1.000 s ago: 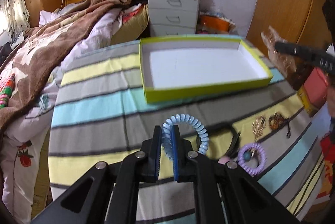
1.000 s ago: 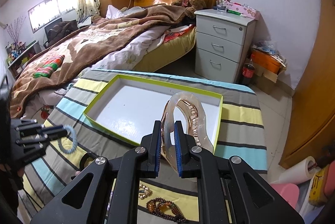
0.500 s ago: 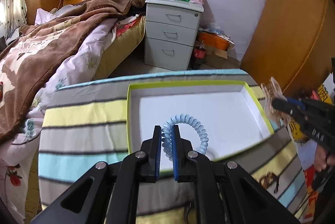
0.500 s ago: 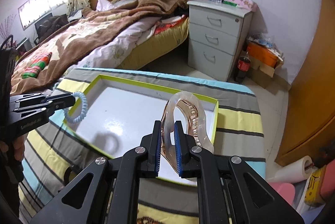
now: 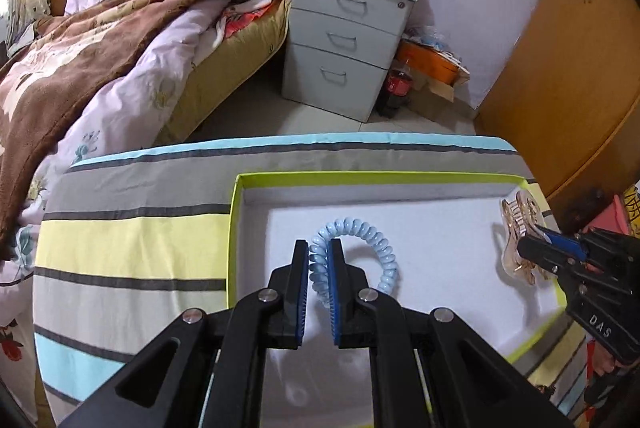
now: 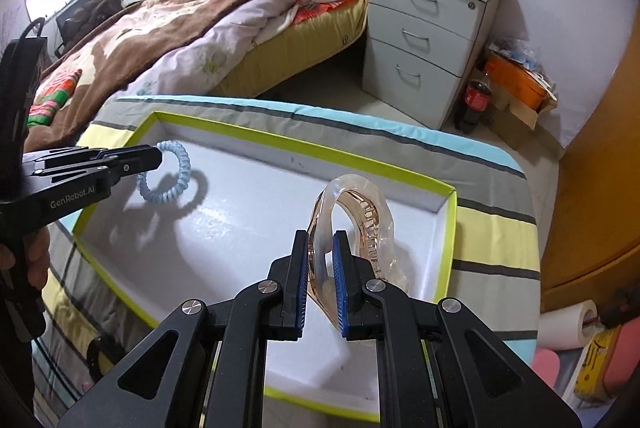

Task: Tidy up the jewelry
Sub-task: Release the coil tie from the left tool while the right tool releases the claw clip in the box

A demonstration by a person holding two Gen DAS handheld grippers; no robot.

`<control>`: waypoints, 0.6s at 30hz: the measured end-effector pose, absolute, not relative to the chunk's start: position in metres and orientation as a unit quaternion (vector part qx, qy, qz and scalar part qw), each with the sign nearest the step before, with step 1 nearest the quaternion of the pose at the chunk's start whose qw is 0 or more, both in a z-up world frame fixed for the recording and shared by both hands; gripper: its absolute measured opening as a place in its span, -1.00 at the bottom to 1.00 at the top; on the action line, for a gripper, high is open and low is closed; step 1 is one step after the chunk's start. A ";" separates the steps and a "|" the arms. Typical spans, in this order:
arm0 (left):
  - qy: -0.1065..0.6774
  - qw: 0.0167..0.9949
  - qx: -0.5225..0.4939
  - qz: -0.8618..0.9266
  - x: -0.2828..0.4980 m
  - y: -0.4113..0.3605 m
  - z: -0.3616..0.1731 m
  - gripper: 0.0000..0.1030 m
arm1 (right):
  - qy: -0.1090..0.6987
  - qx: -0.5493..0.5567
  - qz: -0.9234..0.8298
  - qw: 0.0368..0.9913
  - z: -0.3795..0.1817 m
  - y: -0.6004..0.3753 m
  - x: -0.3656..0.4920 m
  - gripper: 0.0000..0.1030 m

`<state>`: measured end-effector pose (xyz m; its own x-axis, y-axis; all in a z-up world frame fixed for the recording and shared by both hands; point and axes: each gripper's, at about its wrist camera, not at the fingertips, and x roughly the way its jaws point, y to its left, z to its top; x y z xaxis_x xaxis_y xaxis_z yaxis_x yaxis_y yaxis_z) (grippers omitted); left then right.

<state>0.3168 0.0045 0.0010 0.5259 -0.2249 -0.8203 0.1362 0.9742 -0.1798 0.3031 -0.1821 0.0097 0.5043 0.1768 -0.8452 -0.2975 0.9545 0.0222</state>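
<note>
A shallow white box with a lime-green rim (image 5: 360, 176) (image 6: 304, 148) lies on the striped tablecloth. My left gripper (image 5: 319, 248) (image 6: 156, 154) is shut on a light-blue spiral hair tie (image 5: 376, 244) (image 6: 176, 172), which hangs over the box's left part. My right gripper (image 6: 321, 240) (image 5: 524, 250) is shut on a clear pinkish hair claw clip (image 6: 360, 220) (image 5: 518, 232), held above the box's right side. Both items cast shadows on the white floor of the box.
The striped table (image 5: 132, 248) ends at a blue edge toward the room. Beyond it stand a bed with a brown blanket (image 6: 160, 20) and a grey drawer cabinet (image 5: 344, 40). A dark ring (image 6: 100, 352) lies on the cloth near the box's front corner.
Both grippers have moved forward and down over the box, carrying the hair tie and the claw clip. The loose jewelry on the cloth has dropped out of the left wrist view.
</note>
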 end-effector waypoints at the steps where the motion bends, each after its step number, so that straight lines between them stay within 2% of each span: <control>1: 0.477 0.872 -0.049 -0.101 0.320 0.005 -0.001 -0.81 | 0.480 -0.064 0.137 0.864 0.009 -0.181 0.306 -0.76; 18: 0.493 0.863 -0.052 -0.097 0.333 0.006 -0.018 -0.78 | 0.485 -0.063 0.126 0.863 0.002 -0.179 0.317 -0.74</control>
<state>0.3329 0.0055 -0.0181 0.4956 -0.2188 -0.8405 0.1161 0.9757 -0.1856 0.3171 -0.1786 0.0023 0.4983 0.1560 -0.8529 -0.2782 0.9604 0.0132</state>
